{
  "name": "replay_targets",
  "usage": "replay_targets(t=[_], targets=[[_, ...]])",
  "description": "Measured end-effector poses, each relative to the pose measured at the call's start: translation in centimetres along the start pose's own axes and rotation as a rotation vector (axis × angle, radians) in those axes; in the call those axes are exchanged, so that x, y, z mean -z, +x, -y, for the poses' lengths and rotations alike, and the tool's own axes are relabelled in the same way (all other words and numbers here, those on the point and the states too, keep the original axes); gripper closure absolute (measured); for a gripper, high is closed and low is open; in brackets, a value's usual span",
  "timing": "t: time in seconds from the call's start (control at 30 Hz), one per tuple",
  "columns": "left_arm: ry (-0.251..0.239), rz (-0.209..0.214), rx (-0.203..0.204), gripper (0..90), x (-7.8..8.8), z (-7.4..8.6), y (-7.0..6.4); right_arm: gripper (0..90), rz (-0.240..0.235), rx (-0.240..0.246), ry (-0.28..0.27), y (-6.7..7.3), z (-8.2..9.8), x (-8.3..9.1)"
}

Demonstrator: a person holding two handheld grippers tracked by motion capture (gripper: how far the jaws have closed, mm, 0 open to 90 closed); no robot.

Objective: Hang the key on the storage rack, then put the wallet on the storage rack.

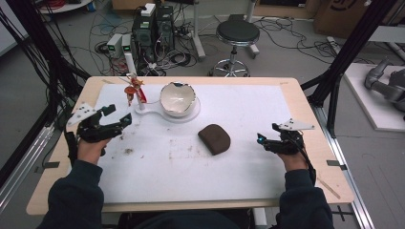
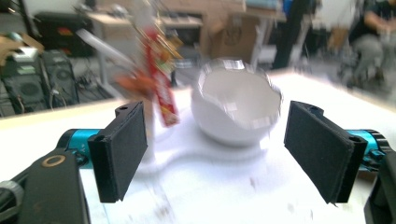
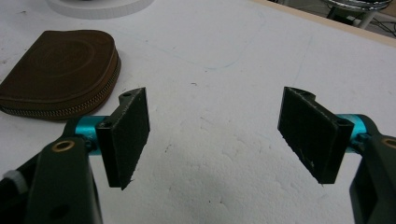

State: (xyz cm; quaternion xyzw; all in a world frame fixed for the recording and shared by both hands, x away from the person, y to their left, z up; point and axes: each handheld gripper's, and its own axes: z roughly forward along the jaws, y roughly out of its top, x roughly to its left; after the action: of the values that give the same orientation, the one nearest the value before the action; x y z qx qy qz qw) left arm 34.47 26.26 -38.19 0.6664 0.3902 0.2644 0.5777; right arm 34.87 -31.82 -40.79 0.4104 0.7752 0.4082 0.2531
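A white, broken-egg-shaped bowl (image 1: 177, 98) sits on a flat white stand (image 1: 148, 110) at the back of the white sheet. A red and gold ornament (image 1: 133, 88) hangs on the stand's thin post. My left gripper (image 1: 119, 114) hovers just left of the stand, open and empty. In the left gripper view the bowl (image 2: 238, 107) and the ornament (image 2: 159, 79) lie beyond the wide jaws of the gripper (image 2: 219, 144), blurred. A brown zipped pouch (image 1: 214, 139) lies mid-table. My right gripper (image 1: 267, 133) rests right of it, open. In the right gripper view the pouch (image 3: 56, 70) is left of the empty gripper (image 3: 215, 135).
The wooden table (image 1: 305, 102) carries a white sheet (image 1: 191, 171) with dark crumbs near its left side. Behind the table stand a black stool (image 1: 237, 33) and computer towers (image 1: 153, 28) amid cables. Black frame posts (image 1: 353, 47) rise at both sides.
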Motion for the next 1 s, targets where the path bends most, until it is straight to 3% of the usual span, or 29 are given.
replay_targets(t=[0.17,0.23,0.3,0.4,0.47,0.6,0.83,1.0], targets=[[0.020,0.044,-0.034,23.8,-0.8,2.1,-0.7,24.4,-0.005,0.006,0.000,0.1,-0.1,-0.4],[0.033,0.053,-0.014,23.7,-1.0,2.5,-0.6,24.2,-0.005,0.005,0.000,0.1,-0.1,-0.5],[0.043,0.041,-0.010,23.4,-1.0,2.6,-0.5,23.4,0.000,-0.001,0.001,0.1,-0.2,-0.7],[0.071,-0.005,0.033,16.7,-1.3,2.7,-0.3,21.5,0.008,-0.017,0.006,0.1,-0.2,-1.0],[0.079,-0.007,0.046,16.7,-1.4,2.8,-0.3,21.5,0.018,-0.025,0.008,0.2,-0.2,-1.1],[0.070,-0.003,0.029,16.7,-1.2,2.7,-0.4,21.1,0.008,-0.028,0.013,0.3,-0.2,-1.0],[0.087,0.016,0.004,16.8,-1.7,2.8,-0.8,20.9,-0.047,-0.039,0.010,1.4,-0.7,-1.3],[0.087,0.019,0.022,16.9,-1.7,2.8,-0.5,20.9,-0.133,-0.017,0.025,3.4,-1.5,-2.9]])
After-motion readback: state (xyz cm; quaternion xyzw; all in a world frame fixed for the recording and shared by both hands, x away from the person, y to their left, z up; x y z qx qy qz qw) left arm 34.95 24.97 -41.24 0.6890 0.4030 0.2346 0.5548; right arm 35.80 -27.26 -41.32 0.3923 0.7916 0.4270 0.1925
